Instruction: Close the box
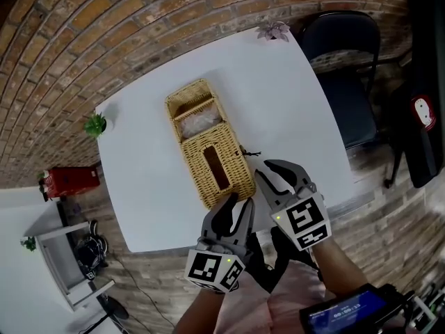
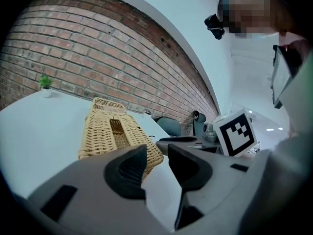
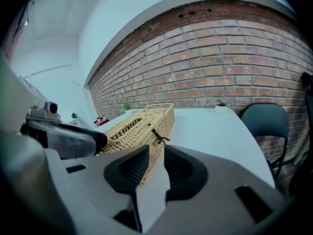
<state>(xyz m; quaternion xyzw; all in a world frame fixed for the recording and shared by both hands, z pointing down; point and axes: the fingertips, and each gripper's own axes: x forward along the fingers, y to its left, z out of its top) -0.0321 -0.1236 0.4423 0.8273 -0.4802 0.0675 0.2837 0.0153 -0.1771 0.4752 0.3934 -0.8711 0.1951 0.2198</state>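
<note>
A long wicker box (image 1: pixel 221 179) lies on the white table (image 1: pixel 292 110), running away from me. Its slotted lid (image 1: pixel 215 165) covers the near part; the far end (image 1: pixel 198 120) stands uncovered with something white inside. A dark cord latch (image 1: pixel 248 152) hangs on its right side. My left gripper (image 1: pixel 235 204) sits at the box's near end, open with nothing between its fingers. My right gripper (image 1: pixel 270 171) is open just right of the near corner, beside the latch. The left gripper view shows the box (image 2: pixel 112 131) beyond the open left gripper (image 2: pixel 157 153). The right gripper view shows the box (image 3: pixel 137 126) and latch (image 3: pixel 157 136) ahead of the open right gripper (image 3: pixel 156 155).
A small green plant (image 1: pixel 95 124) stands at the table's left corner and a purple one (image 1: pixel 273 30) at the far edge. A black chair (image 1: pixel 348 68) is to the right of the table. A red object (image 1: pixel 69 181) and a white shelf (image 1: pixel 73 256) are on the floor at left.
</note>
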